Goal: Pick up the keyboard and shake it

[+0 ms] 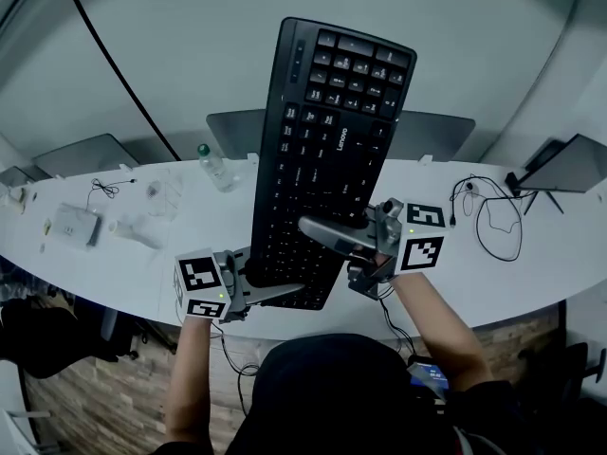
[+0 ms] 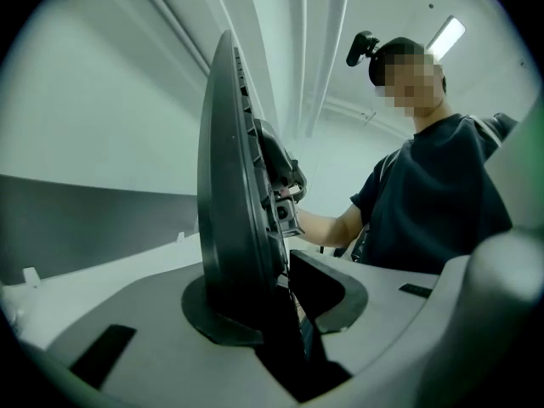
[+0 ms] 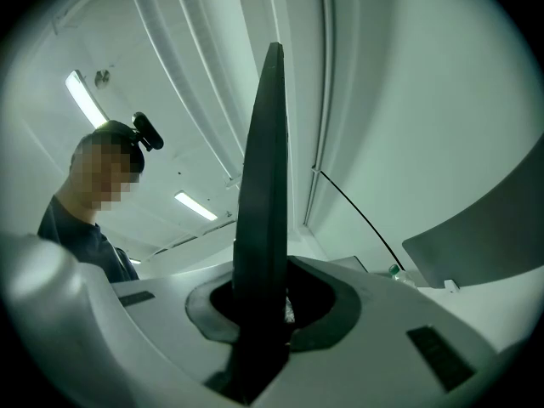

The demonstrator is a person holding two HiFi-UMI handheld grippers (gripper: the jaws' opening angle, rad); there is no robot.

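— Keyboard (image 1: pixel 322 150) is in the air above the bench (image 1: pixel 531 273), standing on end!
— Left hand-held gripper (image 1: pixel 275 288) pinches its bottom edge, right hand-held gripper (image 1: pixel 315 227) clamps the side, both tight.

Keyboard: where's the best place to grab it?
Grip the keyboard by its thin long edges, one gripper from each side, as the left gripper and right gripper do near its near end. It is flat enough for jaws to straddle, probably too long for one hold.
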